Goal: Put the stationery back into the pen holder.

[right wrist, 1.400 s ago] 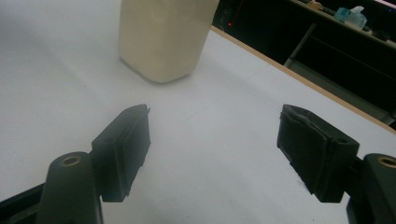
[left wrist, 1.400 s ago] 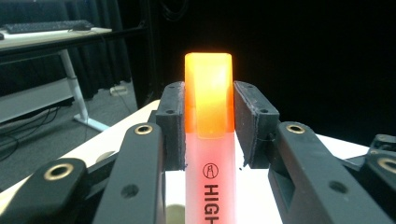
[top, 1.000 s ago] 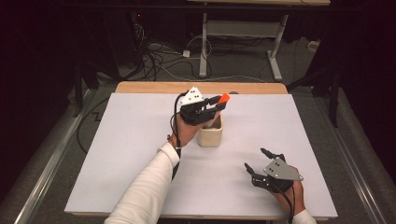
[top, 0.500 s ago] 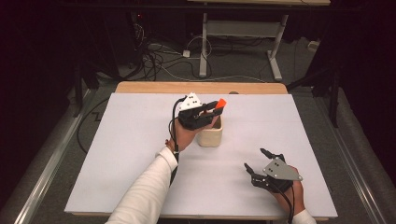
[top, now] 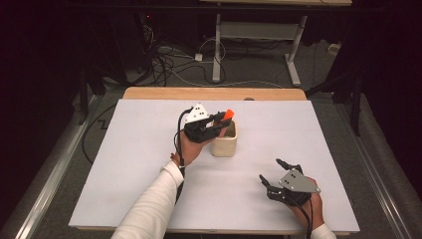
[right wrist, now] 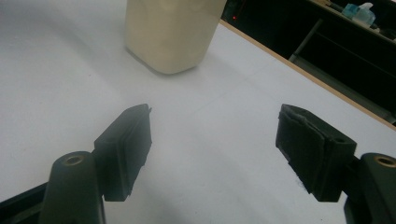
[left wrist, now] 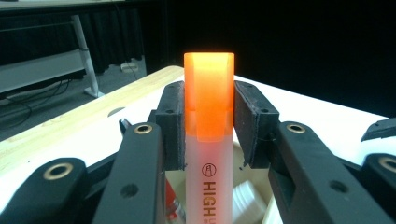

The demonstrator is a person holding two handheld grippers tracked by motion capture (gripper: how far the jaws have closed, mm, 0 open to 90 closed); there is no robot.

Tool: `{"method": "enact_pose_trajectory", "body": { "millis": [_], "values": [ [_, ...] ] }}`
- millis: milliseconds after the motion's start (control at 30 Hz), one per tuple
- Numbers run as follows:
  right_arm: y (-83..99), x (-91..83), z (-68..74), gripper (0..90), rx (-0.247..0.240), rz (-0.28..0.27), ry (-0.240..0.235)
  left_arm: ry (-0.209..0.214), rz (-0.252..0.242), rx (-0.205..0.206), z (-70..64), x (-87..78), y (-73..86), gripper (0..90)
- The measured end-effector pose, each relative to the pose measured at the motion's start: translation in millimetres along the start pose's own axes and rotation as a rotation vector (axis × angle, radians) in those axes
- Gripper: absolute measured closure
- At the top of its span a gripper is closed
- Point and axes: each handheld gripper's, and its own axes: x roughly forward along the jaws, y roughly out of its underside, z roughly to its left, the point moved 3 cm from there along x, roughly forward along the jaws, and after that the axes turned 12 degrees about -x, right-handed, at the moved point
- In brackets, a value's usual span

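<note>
Here, one orange-capped highlighter pen [left wrist: 208, 140] clamped upright in my left gripper [top: 215, 124].
It hangs over one cream pot [top: 226, 144] mid-bench [top: 124, 164]; my right gripper [right wrist: 215, 154] rests wide apart, empty.

Highlighter [left wrist: 208, 140] print was cut off after "HIGH" at the bottom edge; its lower body was hidden inside the cream cup [top: 225, 144]. Cup contents were unclear. In the right gripper view, the cup's top was cropped.
</note>
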Motion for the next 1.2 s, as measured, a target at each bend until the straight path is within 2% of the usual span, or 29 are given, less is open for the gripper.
{"method": "enact_pose_trajectory", "body": {
  "millis": [467, 833, 1200],
  "values": [
    [0.5, 1.0, 0.8, 26.9, -0.002, 0.004, -0.006, -0.016, 0.008, -0.009, 4.5, -3.0, 7.0, 61.5],
    [-0.2, 0.7, 1.0, 27.1, -0.004, 0.002, -0.006, -0.023, 0.010, 0.013, 2.4, -5.5, 4.5, 58.5],
    [-0.8, 0.7, 1.6, 27.2, -0.005, 0.001, -0.007, -0.062, 0.005, 0.044, -1.0, -9.0, -1.0, 54.2]
  ]
}}
